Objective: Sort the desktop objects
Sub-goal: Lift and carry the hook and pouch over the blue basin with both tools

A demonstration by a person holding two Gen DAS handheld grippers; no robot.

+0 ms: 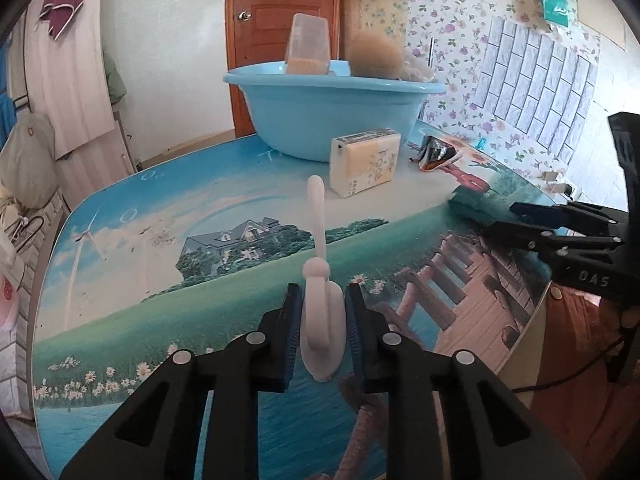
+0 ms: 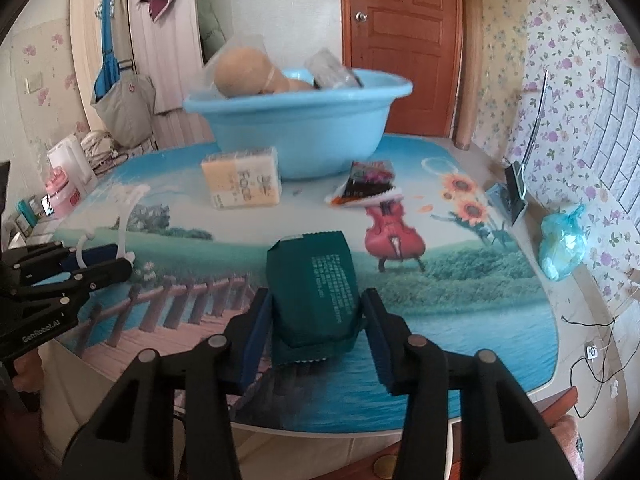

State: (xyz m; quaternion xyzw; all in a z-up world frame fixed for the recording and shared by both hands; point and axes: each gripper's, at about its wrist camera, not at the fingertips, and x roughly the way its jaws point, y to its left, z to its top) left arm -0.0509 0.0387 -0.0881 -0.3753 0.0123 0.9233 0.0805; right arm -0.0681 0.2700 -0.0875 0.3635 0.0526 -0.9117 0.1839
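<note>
The basin (image 2: 304, 136) wall hides the lower parts of what lies inside: the clear box (image 1: 308, 46), the brown ball (image 1: 374, 56) and a wrapped pack (image 2: 334, 70) show only above the rim. The ball looks soft and blurred in the left view. Print on the yellow pack (image 2: 242, 182) and the green pouch (image 2: 316, 288) is too small to read. The pouch's near end is partly covered by the right gripper (image 2: 316, 340) pads. In the right view the hanger (image 2: 126, 216) blurs, its lower part behind the left gripper (image 2: 100, 264)
</note>
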